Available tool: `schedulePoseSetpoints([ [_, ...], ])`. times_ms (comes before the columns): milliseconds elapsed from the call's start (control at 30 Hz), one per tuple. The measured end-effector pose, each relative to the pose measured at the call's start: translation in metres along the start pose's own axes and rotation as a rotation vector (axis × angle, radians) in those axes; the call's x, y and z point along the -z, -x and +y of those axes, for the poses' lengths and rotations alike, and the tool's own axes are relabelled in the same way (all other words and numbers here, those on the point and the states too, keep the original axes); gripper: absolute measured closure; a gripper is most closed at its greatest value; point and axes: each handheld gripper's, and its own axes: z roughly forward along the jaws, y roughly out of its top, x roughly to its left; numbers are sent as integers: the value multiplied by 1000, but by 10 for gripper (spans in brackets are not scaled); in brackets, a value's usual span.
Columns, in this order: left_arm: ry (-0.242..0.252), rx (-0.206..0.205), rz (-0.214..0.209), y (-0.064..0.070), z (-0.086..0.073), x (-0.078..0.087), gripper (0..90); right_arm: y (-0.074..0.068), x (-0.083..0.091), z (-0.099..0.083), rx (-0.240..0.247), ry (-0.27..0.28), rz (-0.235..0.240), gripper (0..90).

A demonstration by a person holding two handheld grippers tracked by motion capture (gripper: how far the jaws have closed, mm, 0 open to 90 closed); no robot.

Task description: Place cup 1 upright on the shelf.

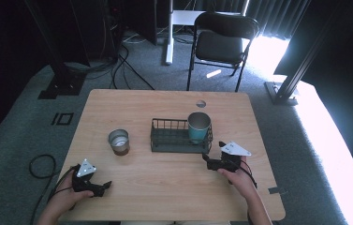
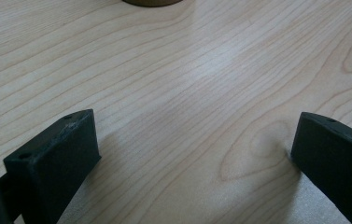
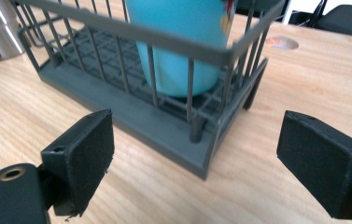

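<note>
Black, two in number: the right gripper (image 1: 215, 154) stands wide open and empty, just beside the near right corner of one dark wire basket (image 1: 167, 143). One smooth teal cup (image 1: 198, 126) stands upright inside the basket's right end. The left gripper (image 1: 100, 186), likewise wide open and empty, rests well apart from one steel cup (image 1: 118, 141) on the wooden table (image 1: 165, 187).
</note>
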Motion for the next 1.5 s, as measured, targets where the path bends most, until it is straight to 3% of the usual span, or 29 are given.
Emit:
schedulePoseSetpoints([
  [367, 0, 1, 0, 0, 0, 0, 15, 3, 5, -22, -6, -67, 18, 109],
  [533, -1, 1, 0, 0, 0, 0, 15, 6, 12, -25, -8, -74, 8, 109],
  [733, 0, 0, 0, 0, 0, 0, 15, 7, 20, -31, 12, -132, 16, 109],
  [933, 0, 0, 0, 0, 0, 0, 15, 13, 27, -34, 10, -152, 16, 109],
  [1133, 0, 0, 0, 0, 0, 0, 15, 16, 33, -39, 24, -208, -9, 109],
  [1267, 0, 0, 0, 0, 0, 0, 15, 18, 35, -41, 33, -250, 4, 109],
  [1367, 1, 0, 0, 0, 0, 0, 15, 17, 34, -43, 47, -314, 33, 114],
  [1500, 2, 0, 1, 0, 0, 0, 15, 17, 35, -43, 39, -320, 45, 112],
])
